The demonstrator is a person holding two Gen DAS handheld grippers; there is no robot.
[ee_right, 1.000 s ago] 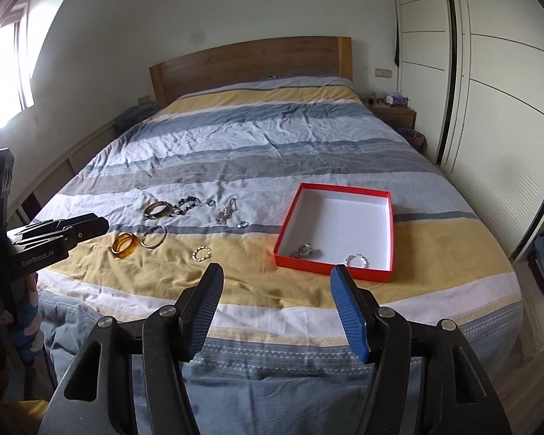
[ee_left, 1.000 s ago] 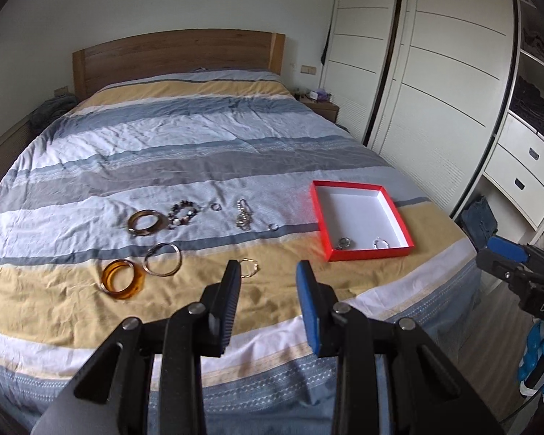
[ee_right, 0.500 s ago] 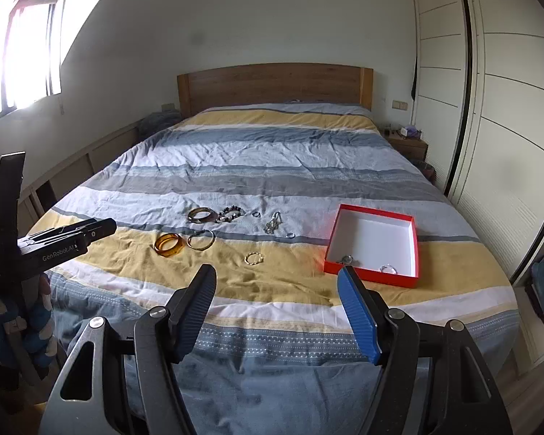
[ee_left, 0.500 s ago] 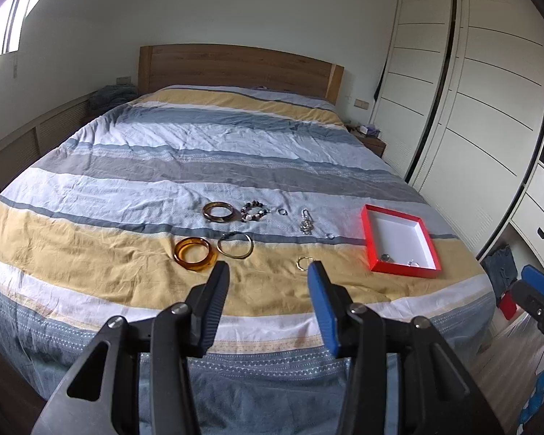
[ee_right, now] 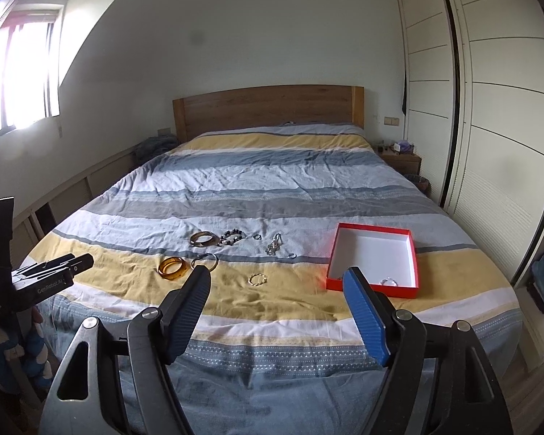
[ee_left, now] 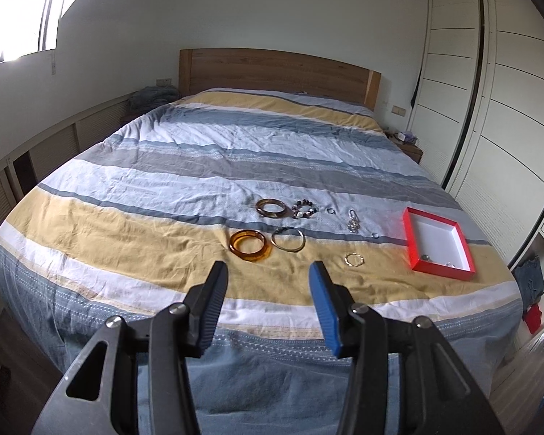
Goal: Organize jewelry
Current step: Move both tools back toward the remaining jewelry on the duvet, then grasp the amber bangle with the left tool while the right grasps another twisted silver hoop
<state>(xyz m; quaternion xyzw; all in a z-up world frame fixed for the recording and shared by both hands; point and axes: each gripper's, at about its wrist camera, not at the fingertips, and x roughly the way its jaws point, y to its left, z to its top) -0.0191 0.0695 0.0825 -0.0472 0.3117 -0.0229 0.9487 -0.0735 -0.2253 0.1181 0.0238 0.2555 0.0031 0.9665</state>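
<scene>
Both claws are spread wide with nothing in them, left gripper [ee_left: 268, 275] and right gripper [ee_right: 277, 281] hanging off the foot of the bed [ee_left: 199, 166], well back from the jewelry. On the duvet there's an amber bangle [ee_left: 250, 245] just beside a thin hoop [ee_left: 288, 239], a brown bangle [ee_left: 271, 207] next to a beaded bracelet [ee_left: 304, 209], plus a small gold ring [ee_left: 354, 260] nearer the edge. Over to the right sits the red box [ee_left: 409, 232] with a couple of small pieces already inside at its near end.
</scene>
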